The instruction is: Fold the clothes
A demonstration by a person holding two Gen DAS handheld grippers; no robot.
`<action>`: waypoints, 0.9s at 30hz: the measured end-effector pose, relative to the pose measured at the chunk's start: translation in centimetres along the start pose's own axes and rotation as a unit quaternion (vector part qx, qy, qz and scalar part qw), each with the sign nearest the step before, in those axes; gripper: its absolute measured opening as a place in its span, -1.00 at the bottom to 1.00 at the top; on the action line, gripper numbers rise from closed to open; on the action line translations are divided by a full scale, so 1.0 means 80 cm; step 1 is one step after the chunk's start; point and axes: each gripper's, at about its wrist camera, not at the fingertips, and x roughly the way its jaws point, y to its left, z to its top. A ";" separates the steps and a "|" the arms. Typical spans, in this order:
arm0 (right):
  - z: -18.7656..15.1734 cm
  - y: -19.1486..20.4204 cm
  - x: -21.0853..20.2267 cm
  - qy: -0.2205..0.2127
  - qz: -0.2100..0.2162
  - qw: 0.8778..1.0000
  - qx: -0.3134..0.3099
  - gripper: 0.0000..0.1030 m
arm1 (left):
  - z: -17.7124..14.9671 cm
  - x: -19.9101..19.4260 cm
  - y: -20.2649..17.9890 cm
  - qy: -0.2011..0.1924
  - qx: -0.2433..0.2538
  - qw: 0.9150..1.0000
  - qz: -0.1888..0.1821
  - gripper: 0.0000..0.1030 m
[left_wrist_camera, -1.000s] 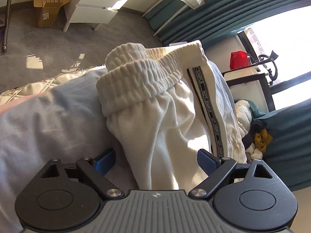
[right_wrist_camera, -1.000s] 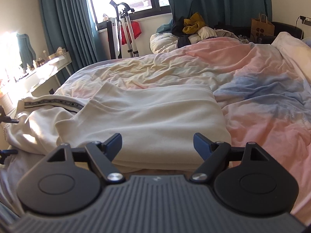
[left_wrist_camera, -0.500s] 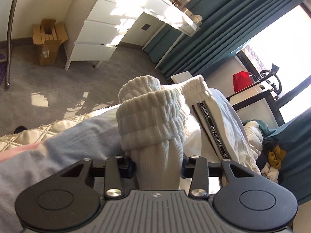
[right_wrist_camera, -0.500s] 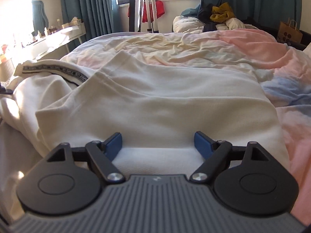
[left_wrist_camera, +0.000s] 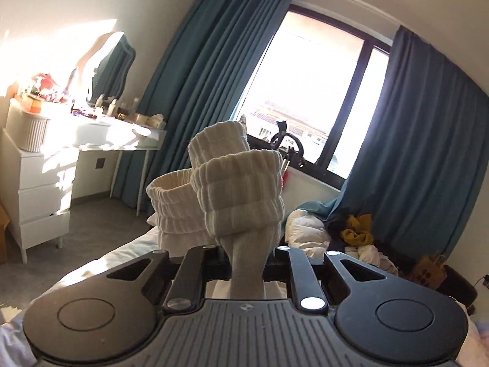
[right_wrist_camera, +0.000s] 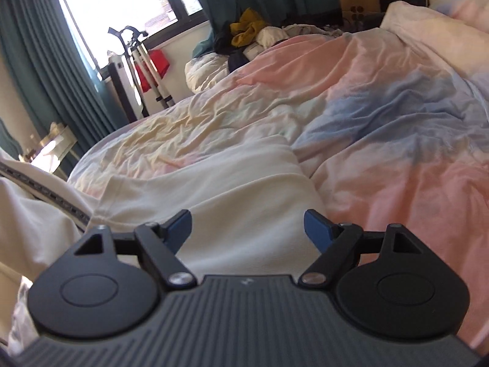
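The left gripper [left_wrist_camera: 247, 270] is closing on the cream trousers [left_wrist_camera: 241, 202], its jaws pinching a bunched leg just below the ribbed cuffs; the cuffs stand up in front of the window [left_wrist_camera: 308, 98], lifted off the bed [right_wrist_camera: 382, 128], with a second cuff just left of the pinched one and a third peeping behind. Teal curtains [left_wrist_camera: 214, 70] hang either side of the window; a white dresser [left_wrist_camera: 39, 189] stands left of it, cluttered on top under a mirror [left_wrist_camera: 113, 67].

The right gripper [right_wrist_camera: 247, 229] has its jaws spread wide, pinching nothing; its blue pads [right_wrist_camera: 180, 224] sit over the pale folded part of the trousers, which lies flat on the bed's near edge; whether the pads touch the cloth I cannot tell. A dark patterned stripe [right_wrist_camera: 52, 195] of the trousers runs along the bed's left side. Beyond the bed, a heap of clothes [right_wrist_camera: 250, 33] lies under the window, and a paper bag [right_wrist_camera: 359, 1] stands right of that heap.
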 end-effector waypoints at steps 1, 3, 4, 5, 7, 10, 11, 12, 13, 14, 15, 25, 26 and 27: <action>0.006 -0.010 -0.005 -0.007 0.000 1.000 0.016 0.60 | -0.002 -0.006 -0.029 -0.005 0.011 1.000 -0.010 -0.70; 0.016 -0.028 -0.015 -0.021 -0.003 0.999 0.038 0.60 | -0.012 -0.012 -0.081 -0.010 0.029 0.999 -0.030 -0.70; 0.022 -0.039 -0.019 -0.029 -0.005 0.998 0.049 0.60 | -0.022 -0.011 -0.111 -0.011 0.039 0.998 -0.042 -0.70; 0.027 -0.050 -0.024 -0.037 -0.007 0.997 0.063 0.60 | -0.032 -0.012 -0.137 -0.011 0.048 0.997 -0.052 -0.70; 0.038 -0.073 -0.033 -0.053 -0.011 0.995 0.089 0.60 | -0.065 -0.013 -0.185 -0.007 0.070 0.995 -0.069 -0.70; 0.051 -0.106 -0.043 -0.077 -0.020 0.989 0.128 0.64 | -0.130 -0.018 -0.244 0.000 0.120 0.989 -0.085 -0.70; 0.054 -0.115 -0.045 -0.084 -0.022 0.987 0.137 0.64 | -0.159 -0.018 -0.261 0.012 0.137 0.986 -0.095 -0.70; 0.057 -0.123 -0.046 -0.091 -0.024 0.985 0.145 0.63 | -0.188 -0.017 -0.274 0.027 0.154 0.982 -0.103 -0.70; 0.058 -0.129 -0.046 -0.095 -0.027 0.984 0.150 0.64 | -0.214 -0.016 -0.287 0.042 0.175 0.977 -0.112 -0.71; 0.058 -0.133 -0.044 -0.093 -0.028 0.984 0.152 0.64 | -0.238 -0.014 -0.300 0.058 0.198 0.971 -0.119 -0.71; 0.057 -0.136 -0.040 -0.088 -0.020 0.984 0.157 0.64 | -0.262 -0.012 -0.312 0.074 0.221 0.964 -0.126 -0.71; 0.049 -0.146 0.007 0.018 0.154 0.957 0.245 0.64 | -0.340 0.000 -0.277 0.126 0.355 0.912 -0.163 -0.43; 0.048 -0.145 0.013 0.029 0.170 0.953 0.251 0.64 | -0.339 0.002 -0.267 0.133 0.368 0.905 -0.167 -0.34; 0.047 -0.142 0.018 0.039 0.185 0.948 0.255 0.64 | -0.337 0.003 -0.256 0.140 0.377 0.899 -0.174 -0.08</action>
